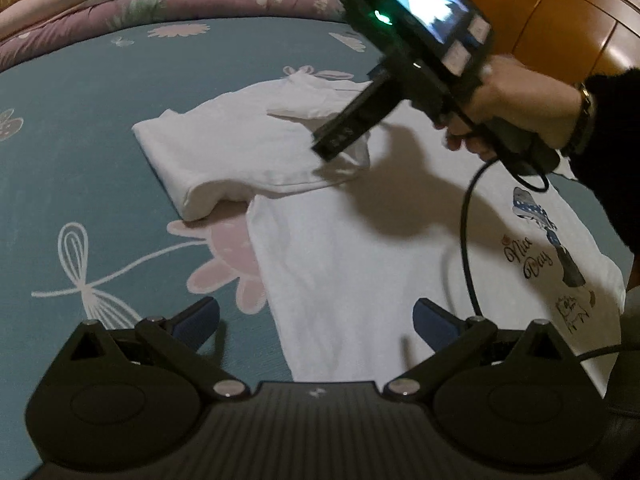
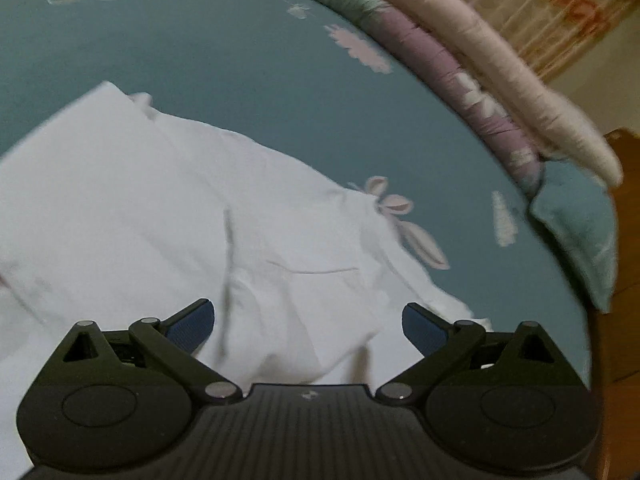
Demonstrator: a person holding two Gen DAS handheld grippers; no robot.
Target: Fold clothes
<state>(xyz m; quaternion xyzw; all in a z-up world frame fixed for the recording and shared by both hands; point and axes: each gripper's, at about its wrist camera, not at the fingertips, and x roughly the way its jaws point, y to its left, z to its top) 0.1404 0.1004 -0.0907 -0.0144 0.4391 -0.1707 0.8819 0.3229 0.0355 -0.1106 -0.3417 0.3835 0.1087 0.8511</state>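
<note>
A white T-shirt (image 1: 360, 248) lies spread on the teal floral bed sheet (image 1: 80, 120), its "Nice Day" print (image 1: 532, 256) facing up at the right. One side of the shirt is folded over into a thick flap (image 1: 224, 148) at the far left. My left gripper (image 1: 316, 316) hovers open over the shirt's near edge, holding nothing. A hand (image 1: 520, 104) holds my right gripper (image 1: 340, 136) low over the folded flap. In the right wrist view that right gripper (image 2: 308, 320) is open above rumpled white T-shirt fabric (image 2: 160, 208), with nothing pinched between its blue pads (image 2: 192, 324).
Folded pink and purple quilts (image 1: 160, 0) are stacked along the far edge of the bed. Orange wooden furniture (image 1: 560, 20) stands at the back right. A black cable (image 1: 468, 240) hangs from the right gripper across the shirt. A teal pillow (image 2: 576, 232) lies by the quilts.
</note>
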